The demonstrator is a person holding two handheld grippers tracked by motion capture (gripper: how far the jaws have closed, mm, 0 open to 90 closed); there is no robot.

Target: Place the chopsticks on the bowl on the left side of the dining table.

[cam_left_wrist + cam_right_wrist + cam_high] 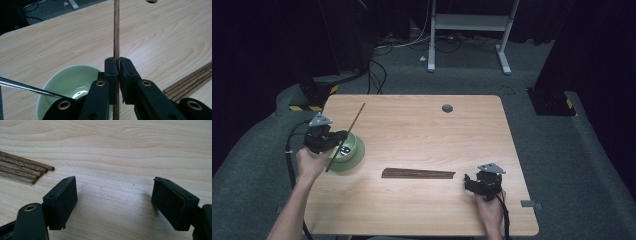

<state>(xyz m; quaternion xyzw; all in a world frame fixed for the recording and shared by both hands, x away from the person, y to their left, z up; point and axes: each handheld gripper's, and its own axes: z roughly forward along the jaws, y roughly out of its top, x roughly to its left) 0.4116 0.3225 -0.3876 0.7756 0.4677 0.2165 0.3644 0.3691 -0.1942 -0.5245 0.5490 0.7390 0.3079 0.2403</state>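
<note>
My left gripper [343, 135] [118, 65] is shut on a thin brown wooden stick [351, 128] [116, 27], which slants up and away from it. It hovers over a pale green bowl [355, 148] [67, 81] at the table's left side. A thin metal rod [27, 88] reaches into the bowl from the left. Several more wooden sticks [418, 173] [190, 82] [23, 168] lie side by side in the middle of the table. My right gripper [468, 180] [113, 202] rests near the front right, jaws wide apart with bare table between them, just right of the sticks' ends.
The light wooden table [422, 125] has a round grey cable hole [447, 108] near its far edge. Beyond the table are grey carpet, cables and a white desk frame [469, 30].
</note>
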